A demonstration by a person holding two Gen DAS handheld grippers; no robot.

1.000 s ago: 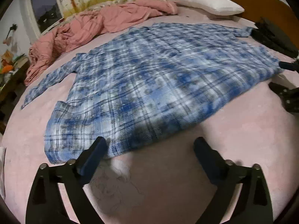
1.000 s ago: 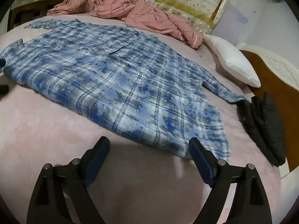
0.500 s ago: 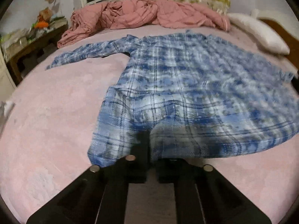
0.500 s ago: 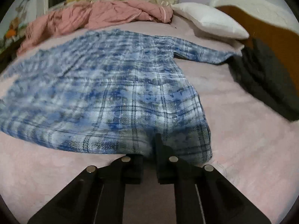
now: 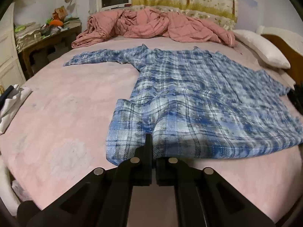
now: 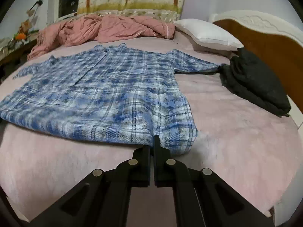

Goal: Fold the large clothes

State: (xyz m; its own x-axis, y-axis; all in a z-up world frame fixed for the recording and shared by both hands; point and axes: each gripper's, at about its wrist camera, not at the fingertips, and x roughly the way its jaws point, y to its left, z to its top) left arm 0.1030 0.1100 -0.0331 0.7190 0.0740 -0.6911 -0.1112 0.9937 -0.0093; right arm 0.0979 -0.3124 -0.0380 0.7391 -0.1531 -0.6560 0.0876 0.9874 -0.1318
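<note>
Blue plaid shirt lies spread flat on a pink bedsheet, collar far. The left gripper pinches its near left hem corner; the right gripper is clamped on its near right hem corner.

1. The plaid shirt is blurring across its far right half in the left wrist view; its weave there is not readable.
2. The shirt's left sleeve is running out past the frame edge in the right wrist view.
3. The left gripper is covering the hem it pinches.
4. The dark garment is being cut off at the right edge.
5. Clutter on the side table is staying too small to identify.
</note>
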